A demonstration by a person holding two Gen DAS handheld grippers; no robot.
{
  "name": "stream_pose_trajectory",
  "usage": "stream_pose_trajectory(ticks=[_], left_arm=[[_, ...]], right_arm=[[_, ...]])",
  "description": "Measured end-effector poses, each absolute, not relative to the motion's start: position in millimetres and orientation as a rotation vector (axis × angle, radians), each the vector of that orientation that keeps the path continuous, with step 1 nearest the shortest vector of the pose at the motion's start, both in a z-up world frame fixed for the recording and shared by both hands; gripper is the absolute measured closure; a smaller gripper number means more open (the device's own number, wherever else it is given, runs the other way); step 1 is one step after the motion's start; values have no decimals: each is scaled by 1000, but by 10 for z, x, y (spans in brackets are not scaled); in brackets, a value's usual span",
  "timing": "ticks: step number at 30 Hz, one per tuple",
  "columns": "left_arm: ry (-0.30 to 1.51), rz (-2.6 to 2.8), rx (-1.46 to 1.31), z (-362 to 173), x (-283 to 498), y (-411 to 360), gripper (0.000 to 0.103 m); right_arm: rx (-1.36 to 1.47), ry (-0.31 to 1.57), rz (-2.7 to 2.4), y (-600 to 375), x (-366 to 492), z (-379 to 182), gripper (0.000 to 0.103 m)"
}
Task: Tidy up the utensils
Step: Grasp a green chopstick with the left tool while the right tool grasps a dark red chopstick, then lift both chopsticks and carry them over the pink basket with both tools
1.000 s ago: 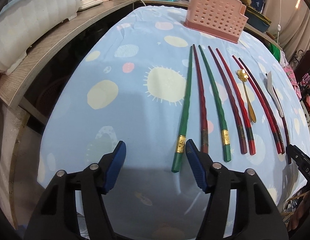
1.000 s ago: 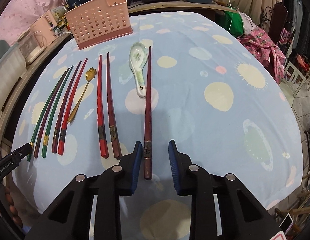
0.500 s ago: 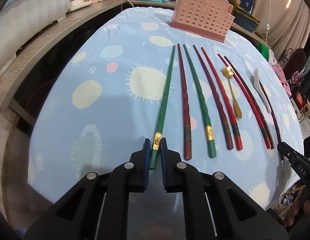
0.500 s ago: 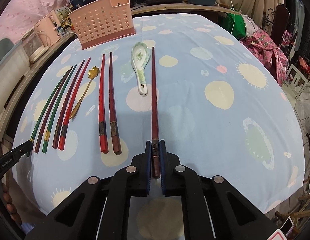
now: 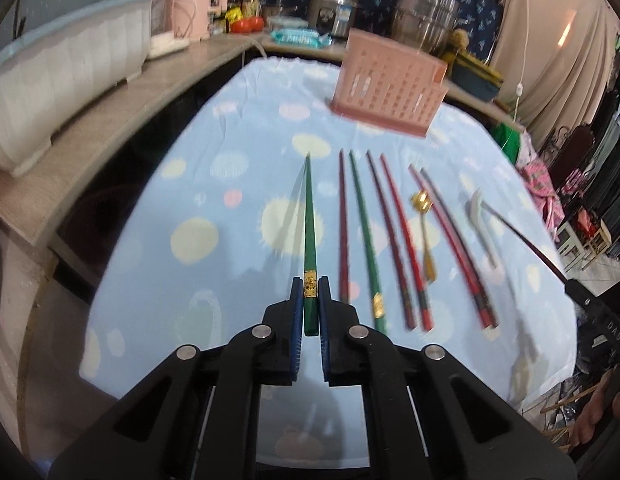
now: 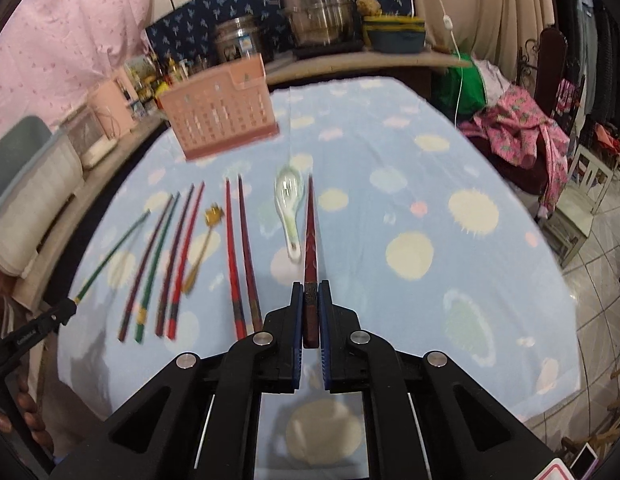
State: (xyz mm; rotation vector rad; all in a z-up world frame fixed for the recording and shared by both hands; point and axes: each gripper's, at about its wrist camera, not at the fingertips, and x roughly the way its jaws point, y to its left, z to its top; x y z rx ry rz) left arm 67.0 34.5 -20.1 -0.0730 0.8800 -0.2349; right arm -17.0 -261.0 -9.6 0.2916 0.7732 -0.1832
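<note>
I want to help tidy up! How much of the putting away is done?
Nothing looks put away yet: no utensil shows in the pink basket. Right now the left gripper holds a green chopstick and the right gripper holds a dark red chopstick, both lifted off the tablecloth. Still lying there: six chopsticks, a gold spoon and a white spoon.

Motion blur smears the chopsticks on the cloth (image 5: 394, 236) and the pink basket (image 6: 221, 114). Each gripper body is cut off by the bottom edge. The spoon's pattern (image 6: 289, 196) is unreadable.
</note>
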Motion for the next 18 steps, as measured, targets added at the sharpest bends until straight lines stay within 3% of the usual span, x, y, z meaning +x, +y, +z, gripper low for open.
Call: stream_pose_trajectory(ticks=[8,18], left_arm=[[743,-250,-56,369,880,224,96],[599,-269,-45,1048,1454,46,96]], right_arm=[[244,605,-191,-2773,60,645,96],[217,496,-182,-3014,552,1181,96]])
